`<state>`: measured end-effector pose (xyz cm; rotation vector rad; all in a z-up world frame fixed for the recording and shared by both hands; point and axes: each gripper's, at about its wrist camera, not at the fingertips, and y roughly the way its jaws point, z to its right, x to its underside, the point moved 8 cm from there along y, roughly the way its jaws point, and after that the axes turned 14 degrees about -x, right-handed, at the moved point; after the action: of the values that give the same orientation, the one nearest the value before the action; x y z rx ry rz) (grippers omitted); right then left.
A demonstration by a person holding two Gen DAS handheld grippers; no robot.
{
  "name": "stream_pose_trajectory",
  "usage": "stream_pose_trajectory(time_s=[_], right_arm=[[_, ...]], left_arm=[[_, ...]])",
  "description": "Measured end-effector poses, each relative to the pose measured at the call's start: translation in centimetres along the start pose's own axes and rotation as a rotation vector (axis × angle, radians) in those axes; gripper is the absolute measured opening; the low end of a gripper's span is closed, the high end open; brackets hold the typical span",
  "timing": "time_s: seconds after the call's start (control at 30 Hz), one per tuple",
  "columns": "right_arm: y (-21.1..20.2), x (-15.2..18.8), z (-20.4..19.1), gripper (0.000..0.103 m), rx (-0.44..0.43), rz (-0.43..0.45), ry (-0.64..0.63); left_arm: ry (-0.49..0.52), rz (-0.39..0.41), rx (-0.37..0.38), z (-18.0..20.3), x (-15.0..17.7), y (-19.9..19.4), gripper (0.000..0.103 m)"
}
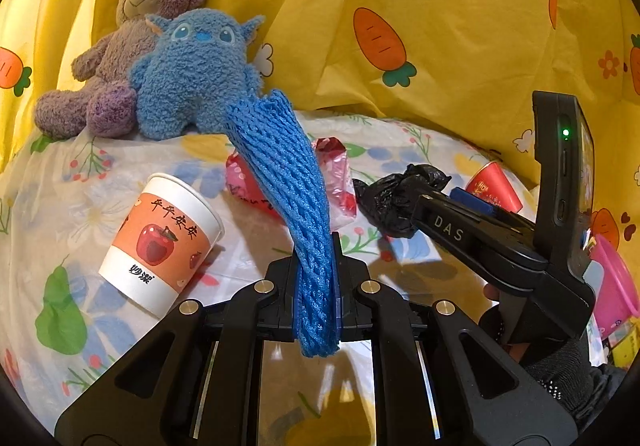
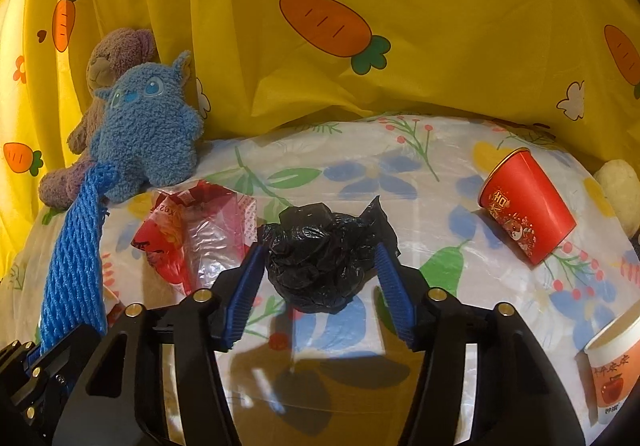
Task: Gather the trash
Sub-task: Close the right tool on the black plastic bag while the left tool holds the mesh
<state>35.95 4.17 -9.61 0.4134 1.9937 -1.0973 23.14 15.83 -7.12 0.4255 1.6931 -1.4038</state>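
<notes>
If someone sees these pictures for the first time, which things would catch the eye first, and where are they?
Probably the blue foam net, clamped upright in the left hand-held gripper. Next, the crumpled black plastic bag on the flowered cloth, between the open fingers of the right hand-held gripper. At the back left, a blue plush toy leans against a purple teddy bear.

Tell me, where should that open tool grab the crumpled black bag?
Across its round middle, I'd say, squeezing from both sides. The black bag is a soft wad lying on the tablecloth, and the right tool already has a finger on either side, coming in low from the near edge.
</notes>
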Motion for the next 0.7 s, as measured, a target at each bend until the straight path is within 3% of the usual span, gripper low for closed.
stream_pose_trajectory(time_s=[0.1,0.17,0.27,0.7], right_arm=[[0.6,0.2,0.3,0.037,0.000,-0.014,0.002],[0.7,0.3,0.4,0.019,0.000,-0.016,-0.003],[0.2,0.4,0.7,0.008,0.008,-0.002,-0.005],[-8.4,1.1,1.5,0.006,-0.007,0.138,0.018]], left_arm=[[0.003,-0.007,0.009,0.2,0.2,0.2,0.011],[0.007,-0.009,0.012,0.4,0.4,0.3,0.011],[0.009,-0.010,0.017,0.5,0.5,0.3,0.011],[0.021,0.008,0.060,1.9,1.4,-2.1,0.011]])
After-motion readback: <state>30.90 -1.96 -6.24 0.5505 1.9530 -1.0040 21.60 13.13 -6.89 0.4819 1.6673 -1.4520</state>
